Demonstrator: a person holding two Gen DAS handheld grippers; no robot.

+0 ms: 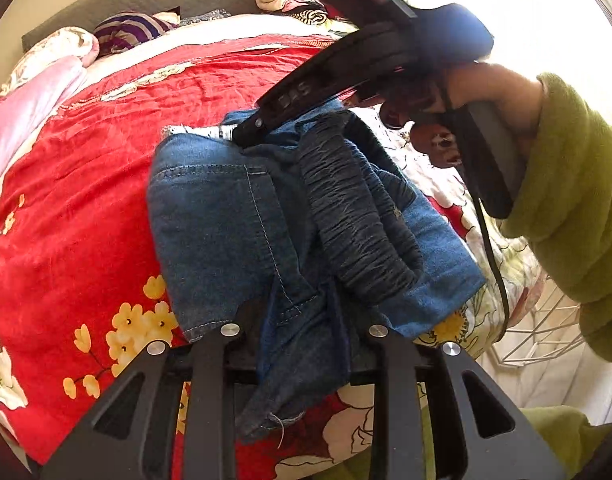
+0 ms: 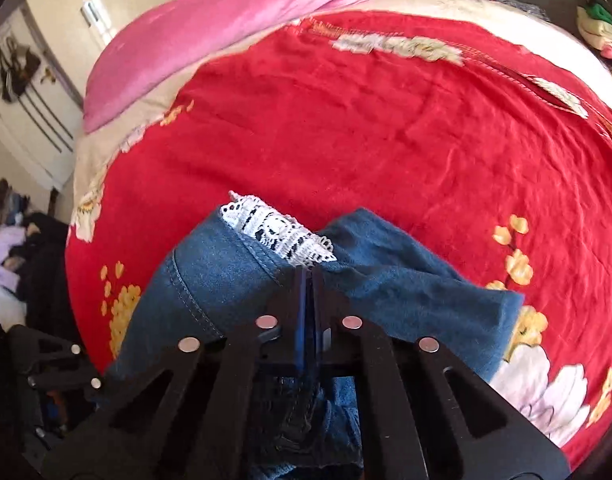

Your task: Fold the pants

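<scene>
Blue denim pants (image 1: pixel 234 216) with a dark gathered waistband (image 1: pixel 357 208) and a white lace trim (image 2: pixel 278 232) lie bunched and partly folded on a red floral bedspread (image 2: pixel 385 120). My left gripper (image 1: pixel 302 320) has denim draped between its arms; its fingertips are hidden under the cloth. My right gripper (image 2: pixel 307 280) is shut on a fold of the pants near the lace. In the left wrist view the right gripper (image 1: pixel 250 136) reaches onto the far edge of the pants, held by a hand in a green sleeve.
A pink blanket (image 2: pixel 226 32) and striped pillow (image 1: pixel 130 30) lie at the head of the bed. A clothes pile (image 1: pixel 294 4) sits at the far corner. A white wire basket (image 1: pixel 541 332) stands beside the bed. Clutter (image 2: pixel 22 240) lies on the floor.
</scene>
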